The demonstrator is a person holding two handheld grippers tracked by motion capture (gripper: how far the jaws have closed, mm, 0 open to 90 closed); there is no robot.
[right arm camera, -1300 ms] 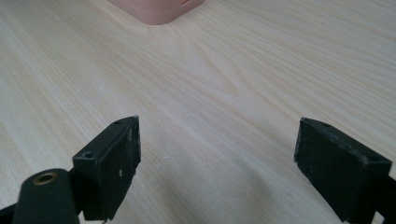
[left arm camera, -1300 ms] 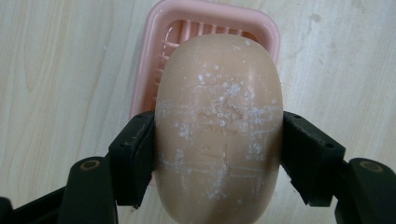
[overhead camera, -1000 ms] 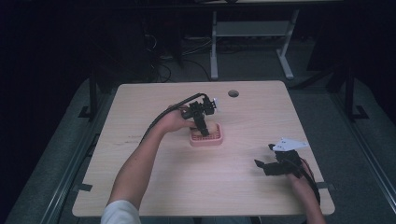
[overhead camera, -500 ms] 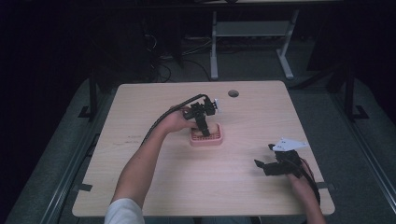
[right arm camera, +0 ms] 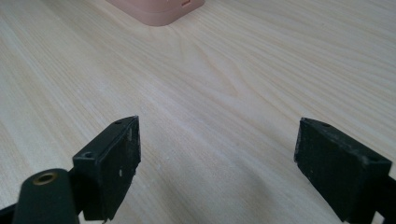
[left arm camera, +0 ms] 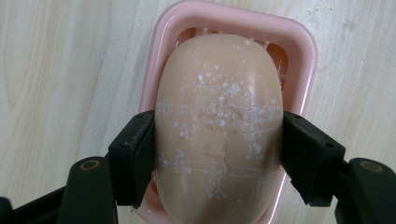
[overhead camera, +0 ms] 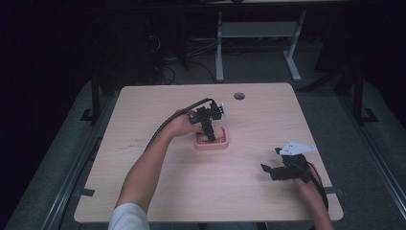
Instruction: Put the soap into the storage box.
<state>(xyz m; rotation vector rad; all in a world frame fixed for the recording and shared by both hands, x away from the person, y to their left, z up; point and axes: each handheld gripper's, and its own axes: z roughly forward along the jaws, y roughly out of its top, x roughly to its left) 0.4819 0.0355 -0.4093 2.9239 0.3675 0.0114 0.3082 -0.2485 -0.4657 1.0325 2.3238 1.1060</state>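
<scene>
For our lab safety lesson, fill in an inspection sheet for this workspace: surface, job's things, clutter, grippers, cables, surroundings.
Surface: light wooden table, with a round grommet hole near its far edge.
Job's things: bar of soap, flecked white, over a pink soap dish.
Clutter: nothing seen.
Grippers: left gripper shut on the bar of soap; right gripper open above bare wood, holding nothing.
Cables: black cable trails from the left gripper along the forearm.
Surroundings: dark room, grey floor, a white desk frame behind the table.
</scene>
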